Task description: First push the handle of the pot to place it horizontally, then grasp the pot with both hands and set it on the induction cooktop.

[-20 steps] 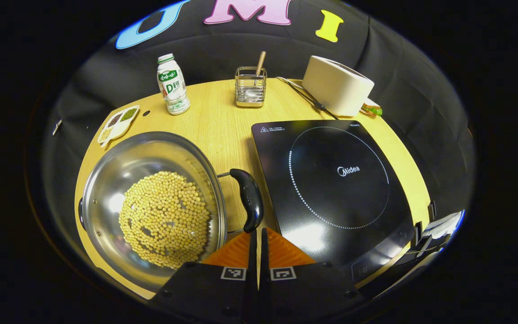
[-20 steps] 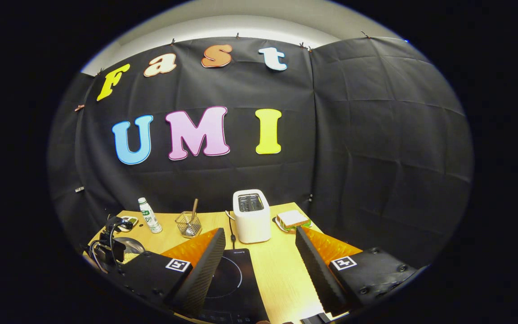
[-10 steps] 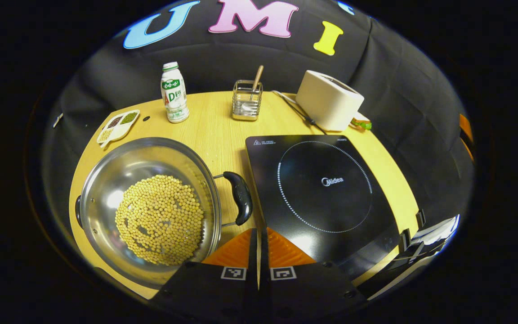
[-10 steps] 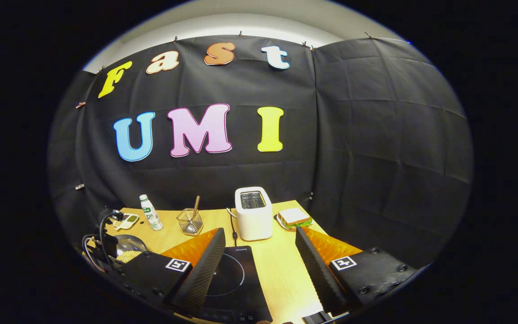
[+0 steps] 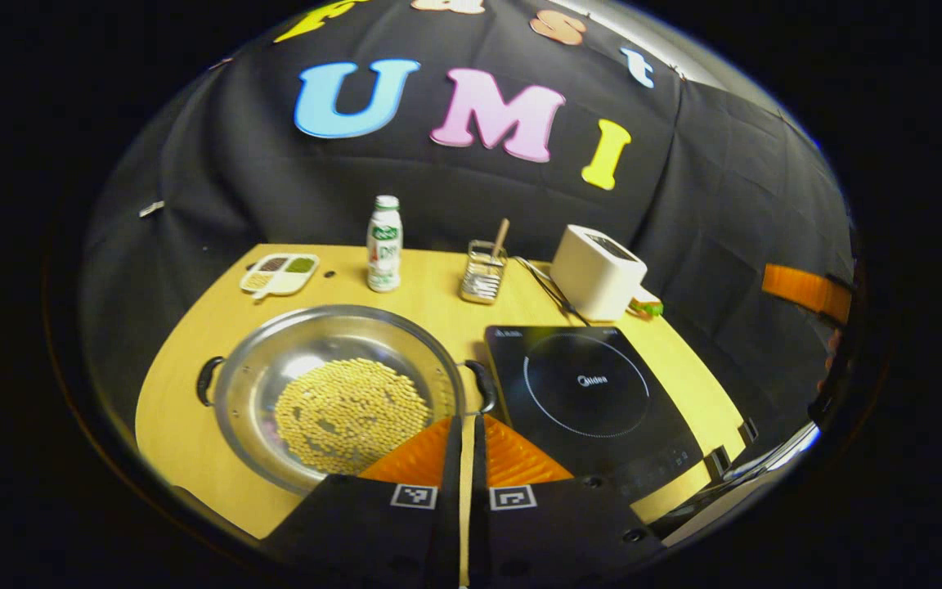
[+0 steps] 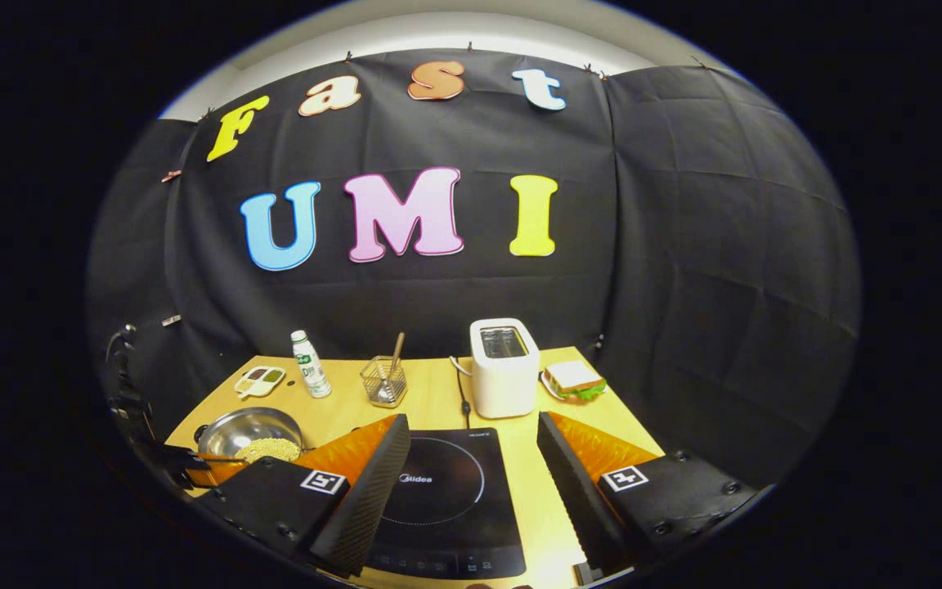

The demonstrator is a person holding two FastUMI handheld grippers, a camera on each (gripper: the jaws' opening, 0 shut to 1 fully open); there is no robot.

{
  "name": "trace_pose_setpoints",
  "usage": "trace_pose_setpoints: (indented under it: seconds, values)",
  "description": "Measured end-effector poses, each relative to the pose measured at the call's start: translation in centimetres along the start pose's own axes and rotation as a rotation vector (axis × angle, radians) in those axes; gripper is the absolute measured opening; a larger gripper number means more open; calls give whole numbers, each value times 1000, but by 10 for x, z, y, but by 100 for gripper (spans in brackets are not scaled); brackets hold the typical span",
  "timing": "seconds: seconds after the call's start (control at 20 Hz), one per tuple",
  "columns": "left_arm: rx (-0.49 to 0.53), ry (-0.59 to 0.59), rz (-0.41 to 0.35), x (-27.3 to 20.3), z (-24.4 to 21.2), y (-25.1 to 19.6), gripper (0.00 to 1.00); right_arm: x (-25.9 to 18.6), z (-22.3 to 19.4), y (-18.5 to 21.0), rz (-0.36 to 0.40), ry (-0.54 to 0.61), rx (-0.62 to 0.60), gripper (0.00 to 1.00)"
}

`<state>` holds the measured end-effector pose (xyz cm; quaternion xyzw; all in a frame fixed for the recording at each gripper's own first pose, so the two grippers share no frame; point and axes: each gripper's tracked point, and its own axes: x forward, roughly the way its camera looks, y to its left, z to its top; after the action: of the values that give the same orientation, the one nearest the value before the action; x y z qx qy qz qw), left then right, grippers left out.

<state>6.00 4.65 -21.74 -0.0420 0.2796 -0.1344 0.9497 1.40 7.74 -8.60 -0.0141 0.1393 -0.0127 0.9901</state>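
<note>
a wide, shallow stainless steel pot [image 5: 332,384] holding yellow beans sits on the left half of a round wooden table [image 5: 185,409], just beside a flat black induction cooktop [image 5: 589,397] on its right. the pot's black loop handles [image 5: 483,384] appear to lie out flat on both sides, so the pushing step looks done. lifting the pot onto the cooktop is not yet done. the left gripper [image 5: 468,429] hovers near the pot's right handle, fingers pressed together and holding nothing. the right gripper [image 6: 471,454] hangs above the cooktop, fingers spread wide apart, empty. a white toaster [image 6: 504,368] stands behind the cooktop.
</note>
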Motion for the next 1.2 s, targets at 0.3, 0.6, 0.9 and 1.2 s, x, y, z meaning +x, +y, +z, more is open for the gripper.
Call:
trace_pose_setpoints:
  seconds: [0.3,0.6,0.9,1.2]
  values:
    - [-105,-145,142,-46,42,86,34,14,-13,66,119,85,4,98]
    - [-157,-230,259,-64,61,173,98,41,-27,135,232,166,1,97]
    - [-131,-188,287,-53,51,222,95,71,-65,201,313,304,52,99]
    - [-146,-136,248,-21,38,242,95,93,-129,247,359,474,47,99]
